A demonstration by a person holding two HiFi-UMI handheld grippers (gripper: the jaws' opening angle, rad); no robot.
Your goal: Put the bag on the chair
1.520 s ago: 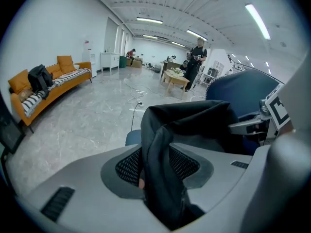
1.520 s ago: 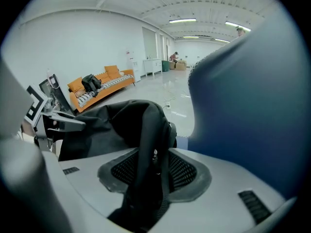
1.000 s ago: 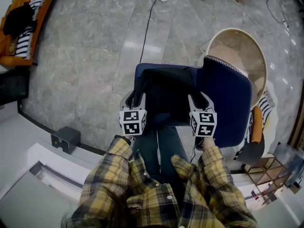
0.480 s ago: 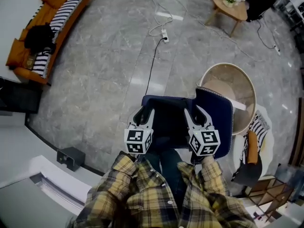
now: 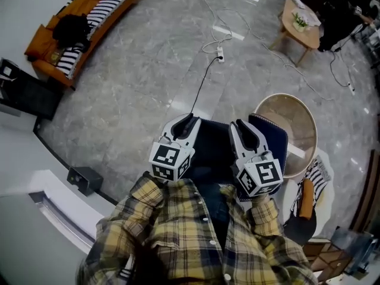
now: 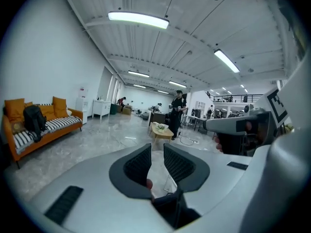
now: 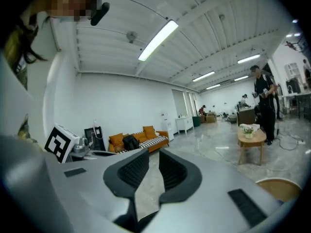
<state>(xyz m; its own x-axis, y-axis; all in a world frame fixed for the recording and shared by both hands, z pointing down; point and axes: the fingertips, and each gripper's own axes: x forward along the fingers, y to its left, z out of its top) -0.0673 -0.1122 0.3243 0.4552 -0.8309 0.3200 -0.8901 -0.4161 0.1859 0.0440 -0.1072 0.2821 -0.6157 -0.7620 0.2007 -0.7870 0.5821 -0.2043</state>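
Note:
A navy blue chair (image 5: 270, 140) stands right below me, and the black bag (image 5: 211, 150) lies on its seat, partly hidden by my grippers and shirt. My left gripper (image 5: 189, 121) and right gripper (image 5: 244, 127) are held up side by side above the bag, apart from it. In both gripper views the jaws point out over the room, not down. The left gripper (image 6: 157, 160) has its jaws closing with only a narrow gap and nothing between them. The right gripper (image 7: 152, 165) is closing too, and its gap is also empty.
A round wicker seat (image 5: 295, 128) stands just behind the chair. An orange sofa (image 5: 89, 8) with a black backpack (image 5: 70, 25) is at the far left. A small wooden table (image 5: 301, 27), a power strip with its cable (image 5: 220, 53) and a dark box (image 5: 83, 180) stand on the floor. A person (image 6: 177, 113) stands far off.
Both grippers have come up and away from the bag, which stays on the seat. Their jaws have narrowed. The head view now takes in more of the room.

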